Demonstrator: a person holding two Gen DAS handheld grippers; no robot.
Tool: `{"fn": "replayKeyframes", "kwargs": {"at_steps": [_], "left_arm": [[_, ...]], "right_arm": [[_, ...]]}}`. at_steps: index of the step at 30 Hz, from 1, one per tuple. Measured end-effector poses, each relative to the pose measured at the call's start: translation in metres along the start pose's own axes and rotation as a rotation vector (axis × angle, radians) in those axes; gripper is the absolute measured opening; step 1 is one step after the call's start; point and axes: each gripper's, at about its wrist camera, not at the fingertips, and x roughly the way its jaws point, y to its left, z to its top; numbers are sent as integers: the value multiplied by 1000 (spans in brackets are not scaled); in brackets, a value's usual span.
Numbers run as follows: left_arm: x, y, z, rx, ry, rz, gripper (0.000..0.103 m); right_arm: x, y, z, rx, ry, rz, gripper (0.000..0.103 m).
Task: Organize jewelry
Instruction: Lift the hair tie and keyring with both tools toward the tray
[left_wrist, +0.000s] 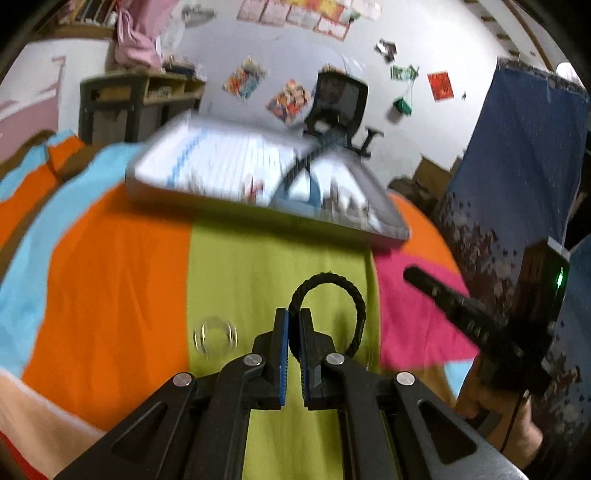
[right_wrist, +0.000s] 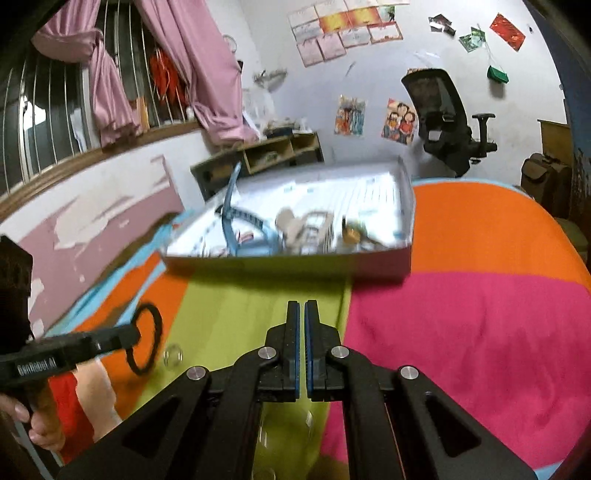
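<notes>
the far box holds blurred, unreadable contents; the left gripper pinches a black braided bracelet over open bedspread, the right gripper nearly closed, empty

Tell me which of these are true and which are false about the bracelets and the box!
1. The left gripper pinches a black braided bracelet. True.
2. The right gripper holds a bracelet too. False: its jaws are shut on nothing.
3. A clear ring-shaped bangle lies on the green stripe of the blanket. True.
4. The white box is empty. False: blurred items lie inside, including a blue band.
5. The black bracelet is already in the box. False: it is over the blanket.
</notes>
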Motion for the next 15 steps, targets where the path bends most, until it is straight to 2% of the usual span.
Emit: {"fn": "replayKeyframes", "kwargs": {"at_steps": [3,5,9,15], "left_arm": [[-1,0,23,-8,-32,18,5],[-1,2,25,-3,-34,24,5],[5,9,0,14,33,47,5],[25,28,-42,-51,159,54,5]], "right_arm": [[7,2,3,-12,27,15,3],[12,8,0,-27,70,22,3],[22,13,-11,-51,160,24,3],[37,18,-31,-104,328,15,3]]}}
